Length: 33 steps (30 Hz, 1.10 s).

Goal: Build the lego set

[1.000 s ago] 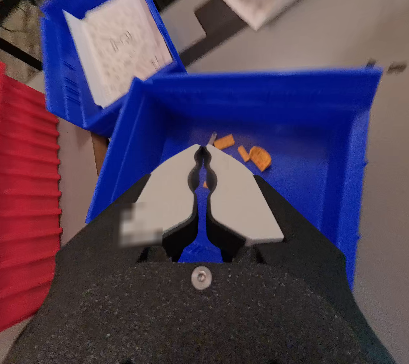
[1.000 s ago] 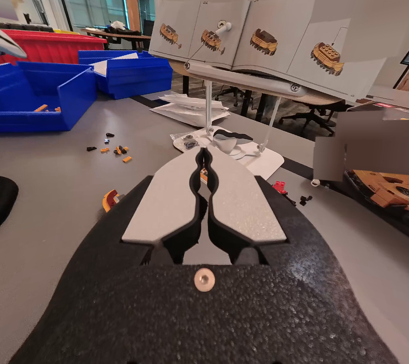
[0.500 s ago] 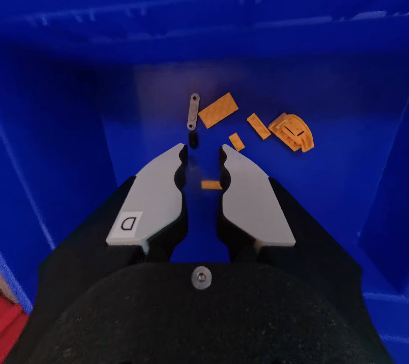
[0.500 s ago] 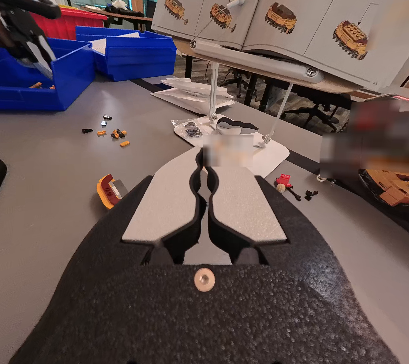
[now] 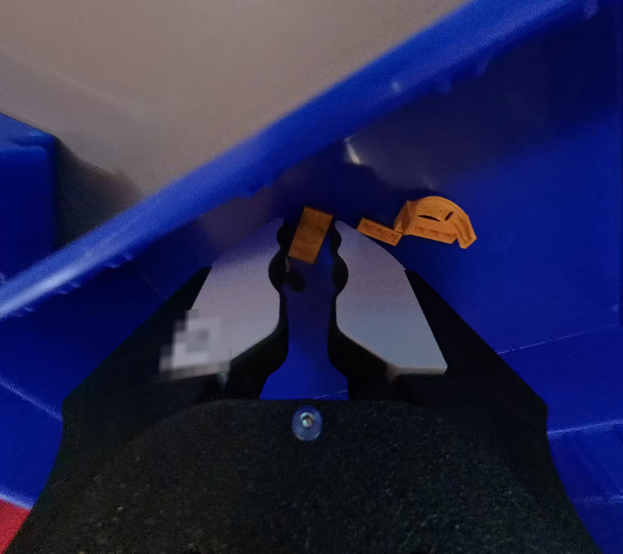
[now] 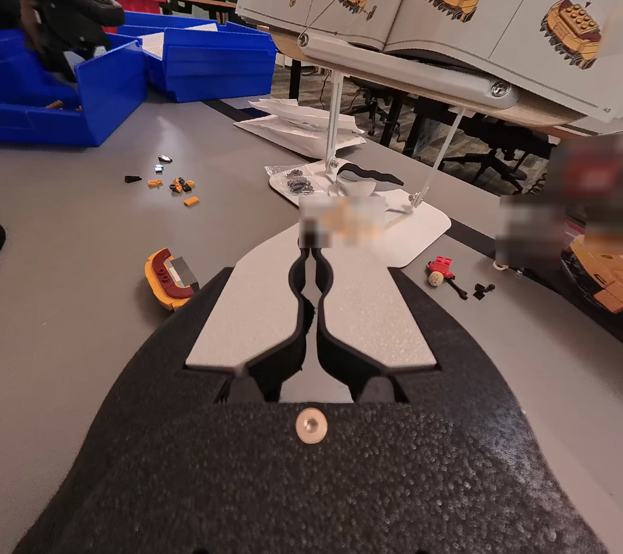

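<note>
Currently left gripper [image 5: 309,234] in blue bin [image 5: 505,167], jaws narrow around orange plate [image 5: 310,234]; grip unconfirmed. Right gripper [image 6: 308,253] closed, tips masked. Half-built curved piece [image 6: 168,278] at 9 o'clock; most building remains.

Orange flat plate [image 5: 310,234] lies tilted in the blue bin [image 5: 505,167], near a curved orange piece [image 5: 435,221].

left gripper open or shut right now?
Open. The left gripper is inside the blue bin; blue shows between its fingers, and an orange plate sits at the tips, not clearly pinched.
</note>
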Tool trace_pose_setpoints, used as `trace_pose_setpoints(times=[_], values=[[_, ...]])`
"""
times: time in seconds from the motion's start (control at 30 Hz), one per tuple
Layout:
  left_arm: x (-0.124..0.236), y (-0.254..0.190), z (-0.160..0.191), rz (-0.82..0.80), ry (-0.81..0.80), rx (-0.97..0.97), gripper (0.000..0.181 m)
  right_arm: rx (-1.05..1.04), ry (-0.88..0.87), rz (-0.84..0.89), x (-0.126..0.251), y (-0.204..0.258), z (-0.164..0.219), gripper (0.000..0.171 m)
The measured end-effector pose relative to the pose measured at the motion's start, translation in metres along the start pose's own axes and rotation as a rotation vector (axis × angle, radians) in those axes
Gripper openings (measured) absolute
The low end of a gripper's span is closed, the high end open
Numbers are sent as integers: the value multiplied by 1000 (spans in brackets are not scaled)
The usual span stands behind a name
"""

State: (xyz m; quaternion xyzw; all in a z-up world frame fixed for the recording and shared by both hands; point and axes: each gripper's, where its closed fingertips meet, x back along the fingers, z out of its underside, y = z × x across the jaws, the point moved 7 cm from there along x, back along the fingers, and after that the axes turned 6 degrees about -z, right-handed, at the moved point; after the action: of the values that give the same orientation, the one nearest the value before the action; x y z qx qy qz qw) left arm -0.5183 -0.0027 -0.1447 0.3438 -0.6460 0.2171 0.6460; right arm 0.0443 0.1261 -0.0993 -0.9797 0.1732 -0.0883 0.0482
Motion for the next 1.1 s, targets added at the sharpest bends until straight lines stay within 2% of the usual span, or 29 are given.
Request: trace_pose_setpoints(times=[0.03, 0.17, 0.3, 0.4, 0.47, 0.53, 0.63, 0.7, 0.77, 0.87, 1.0, 1.1], values=[[0, 0, -2, 3, 14, -24, 23, 1, 3, 0, 0, 0, 0, 0], [-1, -1, -2, 27, 23, -45, 17, -2, 15, -5, -1, 0, 2, 0], [1, -4, 2, 30, 58, 70, 17, -4, 13, -6, -1, 0, 2, 0], [26, -18, 1, -9, 14, 69, 16, -6, 0, -8, 1, 0, 0, 0], [65, -39, -21, -19, -106, 61, 16, -6, -12, -15, 2, 1, -2, 0], [99, -71, -58, -31, -207, 4, 16, -9, -25, -18, 3, 1, -4, 0], [122, -132, -130, 6, -310, -89, 16, -7, -23, -28, 2, 4, -4, 0], [116, -171, -178, 57, -354, -116, 16, 13, -18, -21, 3, 5, -4, 0], [94, -207, -220, 147, -367, -112, 16, 32, -25, -10, 4, 5, -5, 0], [53, -251, -263, 174, -312, -185, 16, 44, -34, 9, 6, 4, -6, 0], [33, -285, -294, 178, -310, -229, 16, 35, -39, 11, 7, 3, -6, 0], [25, -292, -297, 142, -288, -250, 16, 36, -35, 3, 6, 3, -5, 0]])
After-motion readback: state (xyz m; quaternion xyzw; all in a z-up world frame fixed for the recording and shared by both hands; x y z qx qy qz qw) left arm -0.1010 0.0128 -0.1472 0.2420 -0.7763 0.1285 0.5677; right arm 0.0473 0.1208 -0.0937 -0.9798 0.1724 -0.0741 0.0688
